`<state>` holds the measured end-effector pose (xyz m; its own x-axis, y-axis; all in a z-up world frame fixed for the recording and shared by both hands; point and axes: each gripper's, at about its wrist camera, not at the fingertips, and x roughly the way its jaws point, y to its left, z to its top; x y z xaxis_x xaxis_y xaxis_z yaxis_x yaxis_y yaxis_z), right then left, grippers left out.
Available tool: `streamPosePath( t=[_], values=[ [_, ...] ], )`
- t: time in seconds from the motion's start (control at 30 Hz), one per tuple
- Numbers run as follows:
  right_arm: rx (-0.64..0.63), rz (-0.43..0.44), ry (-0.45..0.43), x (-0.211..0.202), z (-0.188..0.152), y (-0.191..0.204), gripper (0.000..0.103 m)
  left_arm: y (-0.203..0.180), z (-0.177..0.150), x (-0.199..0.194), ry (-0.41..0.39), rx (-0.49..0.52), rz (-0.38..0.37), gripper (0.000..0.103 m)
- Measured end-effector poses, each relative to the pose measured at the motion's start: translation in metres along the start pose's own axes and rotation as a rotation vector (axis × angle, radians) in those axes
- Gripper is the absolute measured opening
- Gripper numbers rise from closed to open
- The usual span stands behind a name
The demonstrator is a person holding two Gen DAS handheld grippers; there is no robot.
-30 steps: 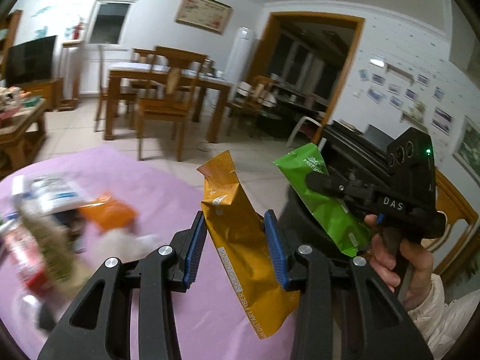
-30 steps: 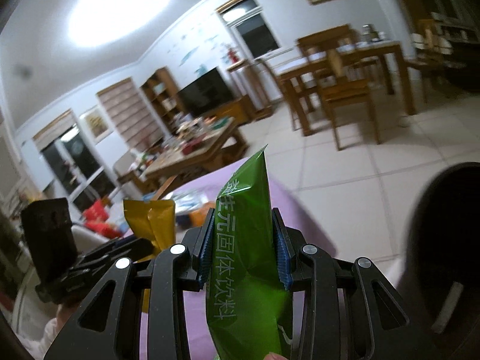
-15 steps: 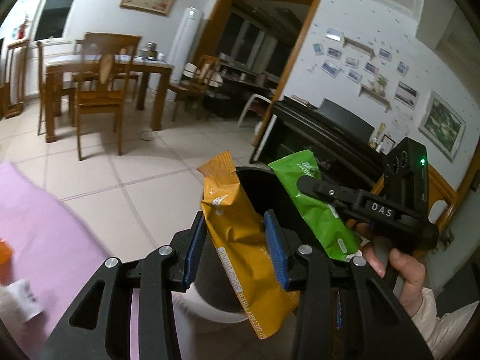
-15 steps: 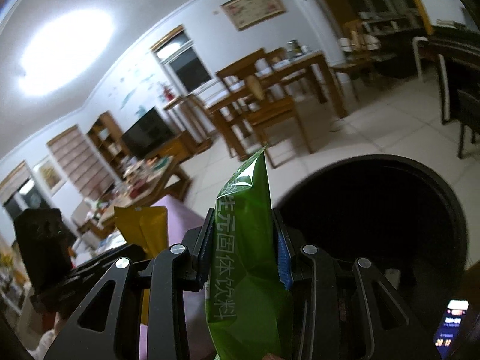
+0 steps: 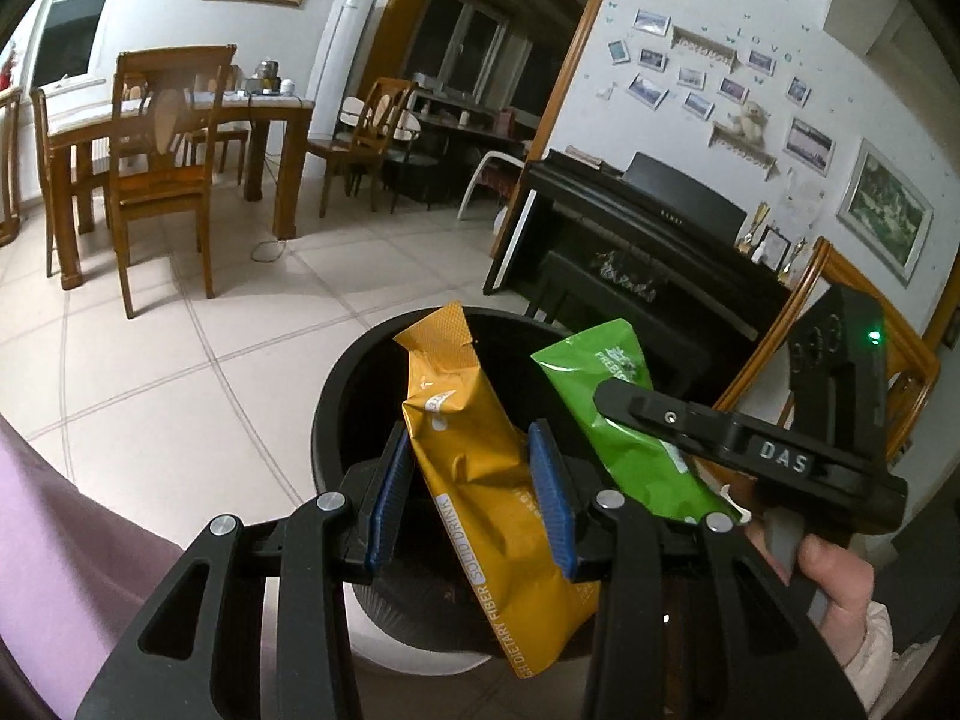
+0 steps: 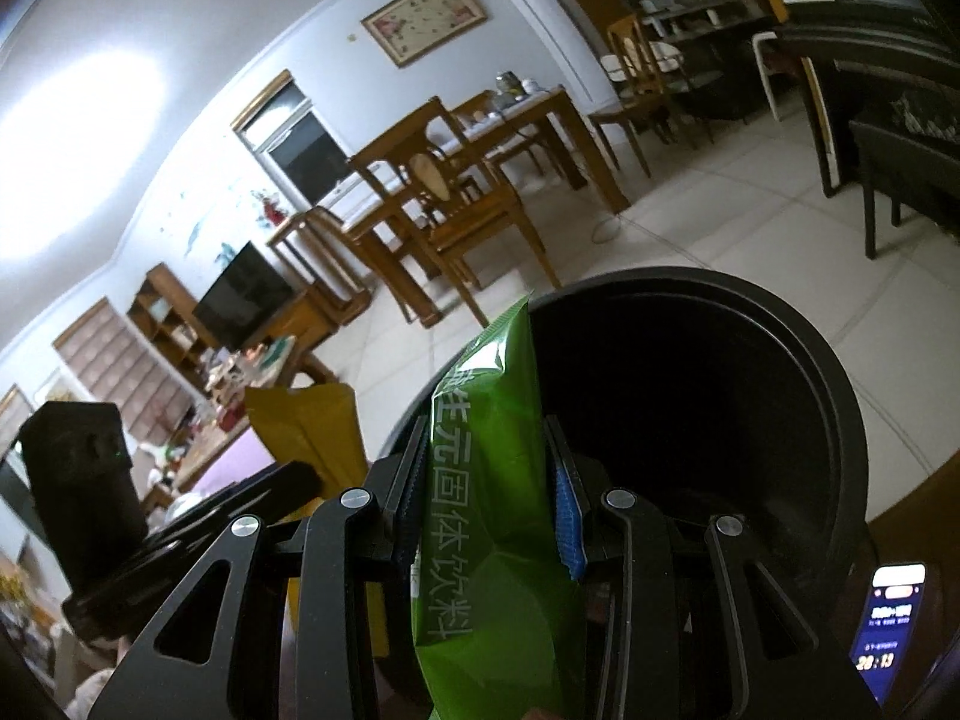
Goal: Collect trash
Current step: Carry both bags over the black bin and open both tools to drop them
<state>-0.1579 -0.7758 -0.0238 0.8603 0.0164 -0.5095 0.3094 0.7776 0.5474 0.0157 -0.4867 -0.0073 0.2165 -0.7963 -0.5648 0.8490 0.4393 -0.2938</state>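
My left gripper is shut on a yellow drink-mix packet, its blue pads pressing both sides. The packet stands over the mouth of a round black trash bin. Beside it on the right, my right gripper holds a green packet over the same bin. In the right wrist view my right gripper is shut on the green packet, with the bin's dark opening just ahead. The yellow packet and the left gripper's body show at the left.
Tiled floor surrounds the bin. A black piano stands behind it, wooden dining table and chairs farther back. The purple tablecloth edge lies at lower left. A lit phone screen sits at lower right.
Both grippers swung away from the purple table, right and down, until the black bin sits under them. The packets stayed clamped the whole time.
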Motion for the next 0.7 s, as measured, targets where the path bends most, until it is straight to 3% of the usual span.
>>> streamPosePath(
  t=[0.3, 0.37, 0.43, 0.5, 0.7],
  values=[
    [0.018, -0.033, 0.006, 0.003, -0.004, -0.004, 0.041, -0.010, 0.004, 0.017, 0.044, 0.042, 0.026, 0.042],
    [0.029, -0.032, 0.005, 0.003, -0.004, -0.002, 0.064, -0.011, 0.007, 0.018, 0.050, 0.041, 0.035, 0.050],
    [0.039, -0.030, -0.006, 0.001, -0.005, -0.004, 0.073, -0.011, 0.007, 0.010, 0.029, 0.041, 0.049, 0.084],
    [0.043, -0.023, -0.006, -0.001, -0.007, -0.002, 0.075, -0.012, 0.006, 0.002, 0.000, 0.051, 0.070, 0.090],
    [0.011, 0.000, -0.016, -0.005, -0.006, 0.015, 0.081, 0.000, 0.003, -0.028, -0.036, 0.032, 0.099, 0.093]
  ],
)
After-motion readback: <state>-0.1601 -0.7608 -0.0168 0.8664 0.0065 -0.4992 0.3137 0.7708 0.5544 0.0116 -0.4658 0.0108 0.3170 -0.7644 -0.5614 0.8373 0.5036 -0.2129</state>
